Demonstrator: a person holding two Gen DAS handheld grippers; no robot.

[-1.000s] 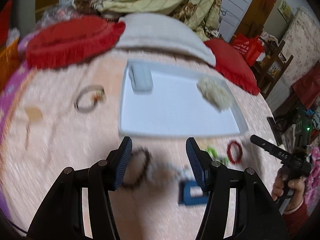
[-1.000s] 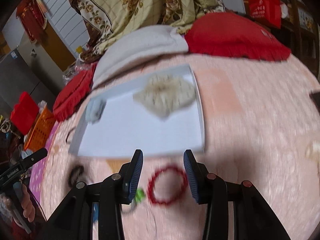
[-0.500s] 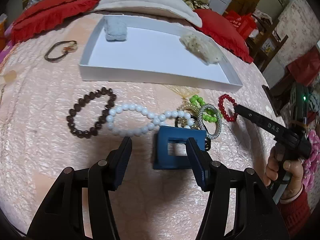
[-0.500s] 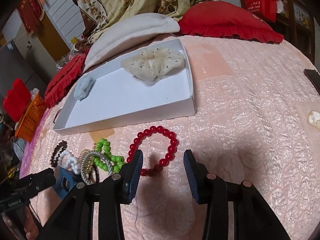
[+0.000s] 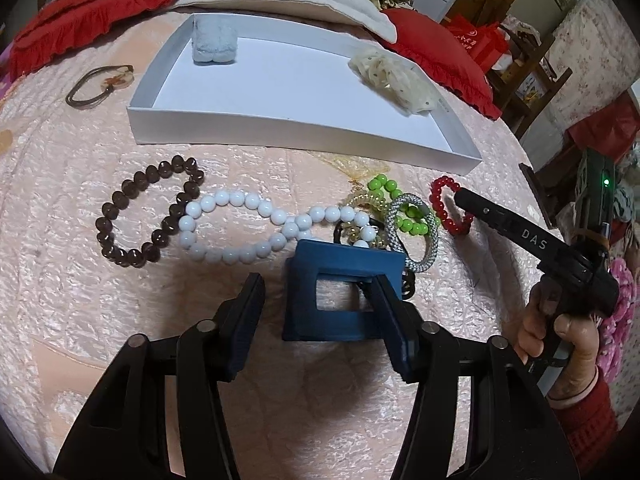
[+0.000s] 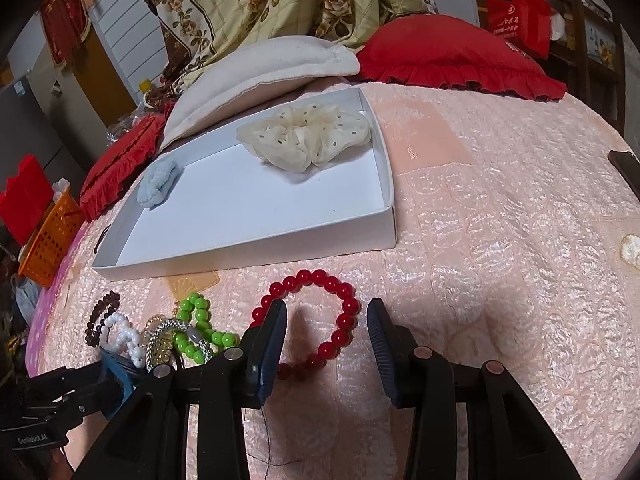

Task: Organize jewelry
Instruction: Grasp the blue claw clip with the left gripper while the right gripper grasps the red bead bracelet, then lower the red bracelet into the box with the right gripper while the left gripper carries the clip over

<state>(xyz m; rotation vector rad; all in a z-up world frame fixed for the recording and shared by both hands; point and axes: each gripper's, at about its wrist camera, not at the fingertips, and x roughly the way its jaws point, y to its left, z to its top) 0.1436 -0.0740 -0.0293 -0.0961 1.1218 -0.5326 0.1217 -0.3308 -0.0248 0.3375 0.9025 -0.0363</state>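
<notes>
A white tray (image 5: 304,132) lies on the pink bedspread, holding a light blue scrunchie (image 5: 214,42) and a cream scrunchie (image 5: 394,80). In front of it lie a brown bead bracelet (image 5: 148,216), a white bead necklace (image 5: 248,228), a green bead bracelet (image 5: 394,208), a silver bangle (image 5: 412,236), a red bead bracelet (image 6: 320,316) and a blue square hair claw (image 5: 340,296). My left gripper (image 5: 320,324) is open, low, with the blue claw between its fingers. My right gripper (image 6: 326,344) is open, low, straddling the red bracelet's near part.
A dark cord bracelet (image 5: 100,84) lies left of the tray. Red frilled cushions (image 6: 452,56) and a cream pillow (image 6: 264,72) lie behind the tray. An orange basket (image 6: 48,236) stands off the bed's left. A small cream item (image 6: 631,250) lies at the far right.
Both grippers have dropped low and moved forward toward the jewelry. The blue claw now sits between my left fingers, and the red bracelet between my right fingers.
</notes>
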